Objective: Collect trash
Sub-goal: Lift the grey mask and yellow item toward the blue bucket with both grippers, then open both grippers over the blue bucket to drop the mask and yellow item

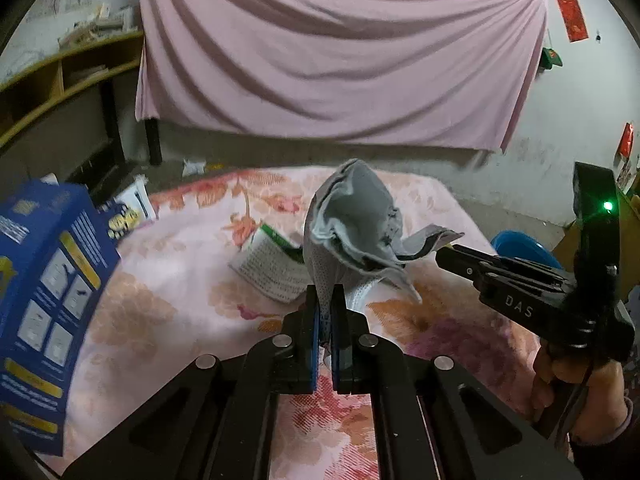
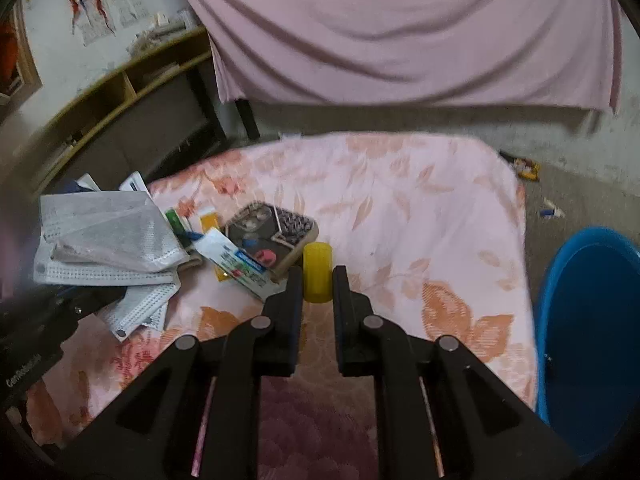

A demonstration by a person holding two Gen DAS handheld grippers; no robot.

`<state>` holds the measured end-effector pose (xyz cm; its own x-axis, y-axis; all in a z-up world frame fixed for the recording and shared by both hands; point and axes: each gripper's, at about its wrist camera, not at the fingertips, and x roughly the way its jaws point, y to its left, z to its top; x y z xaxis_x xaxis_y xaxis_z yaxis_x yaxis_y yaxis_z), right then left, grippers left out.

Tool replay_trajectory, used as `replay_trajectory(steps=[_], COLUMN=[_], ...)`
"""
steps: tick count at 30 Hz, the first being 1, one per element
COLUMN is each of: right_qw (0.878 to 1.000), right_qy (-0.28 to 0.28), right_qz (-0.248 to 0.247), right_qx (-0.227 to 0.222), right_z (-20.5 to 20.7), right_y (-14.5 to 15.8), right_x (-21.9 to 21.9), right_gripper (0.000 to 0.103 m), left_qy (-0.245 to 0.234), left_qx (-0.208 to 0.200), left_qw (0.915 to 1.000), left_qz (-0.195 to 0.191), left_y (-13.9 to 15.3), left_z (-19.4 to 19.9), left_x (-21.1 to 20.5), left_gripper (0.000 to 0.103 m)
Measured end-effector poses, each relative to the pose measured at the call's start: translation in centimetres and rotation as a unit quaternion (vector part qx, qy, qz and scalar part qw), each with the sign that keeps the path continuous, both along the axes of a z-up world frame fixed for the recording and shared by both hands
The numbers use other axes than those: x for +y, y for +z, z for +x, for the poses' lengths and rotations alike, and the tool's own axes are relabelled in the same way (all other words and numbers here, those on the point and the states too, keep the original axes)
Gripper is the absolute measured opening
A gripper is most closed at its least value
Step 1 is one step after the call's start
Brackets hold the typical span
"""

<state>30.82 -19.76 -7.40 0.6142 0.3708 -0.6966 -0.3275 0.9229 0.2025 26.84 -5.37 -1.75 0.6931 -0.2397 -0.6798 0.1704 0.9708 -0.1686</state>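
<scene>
My left gripper (image 1: 327, 300) is shut on a bunch of used grey-white face masks (image 1: 356, 228) and holds them up above the floral blanket (image 1: 168, 280); the masks also show at the left of the right wrist view (image 2: 108, 236). My right gripper (image 2: 317, 280) is shut on a small yellow cylinder (image 2: 317, 276) above the blanket. It appears at the right of the left wrist view (image 1: 444, 254). A blue bin (image 2: 592, 320) stands on the floor right of the blanket.
On the blanket lie a green-white packet (image 1: 272, 268), a dark patterned box (image 2: 272, 236), a white-blue tube packet (image 2: 236, 264) and small wrappers. A blue carton (image 1: 44, 300) is close at the left. Wooden shelves (image 2: 120, 92) and a pink hanging sheet (image 2: 400, 28) stand behind.
</scene>
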Motion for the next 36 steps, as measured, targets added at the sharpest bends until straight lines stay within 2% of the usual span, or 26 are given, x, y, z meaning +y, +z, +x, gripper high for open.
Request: replay_trajectory(steps=[6,11,17,22,26,36], right_qw=[0.993,0.977,0.956,0.942,0.934,0.926], right_qy=[-0.022,-0.059,-0.107,-0.146,-0.179,-0.257], right_qz=[0.026,0.051,0.069,0.063,0.06,0.061], right_qx=[-0.109,-0.197,-0.265,-0.297,-0.304,-0.269], right_z=[-2.6,-4.8,-7.0,-8.8,-9.9,-11.2], right_y=[3.5,6.4,8.5,9.1,9.1,8.4], right_x=[-1.9,-4.9,-8.5,-10.7,-13.0,-18.7], right_gripper=[0.042,0.042,0.042,0.042,0.042,0.042], left_qy=[-0.006,-0.016,-0.047,-0.088,-0.116,-0.167], left_qx=[-0.07,-0.13,-0.181,-0.207,-0.211,-0.189], left_qw=[0.9975,0.9914,0.9822,0.9743,0.9706,0.9677], left_qz=[0.0,0.0,0.008,0.011,0.007,0.008], left_y=[3.0,5.9,8.8,10.1,10.4,9.8], left_z=[-1.7,-2.6,-3.1,-3.2,-2.8,-1.8], left_x=[-1.4,-3.4,-7.0,-10.9,-13.8,-20.5], left_gripper=[0.002,0.003,0.003,0.003,0.003,0.003])
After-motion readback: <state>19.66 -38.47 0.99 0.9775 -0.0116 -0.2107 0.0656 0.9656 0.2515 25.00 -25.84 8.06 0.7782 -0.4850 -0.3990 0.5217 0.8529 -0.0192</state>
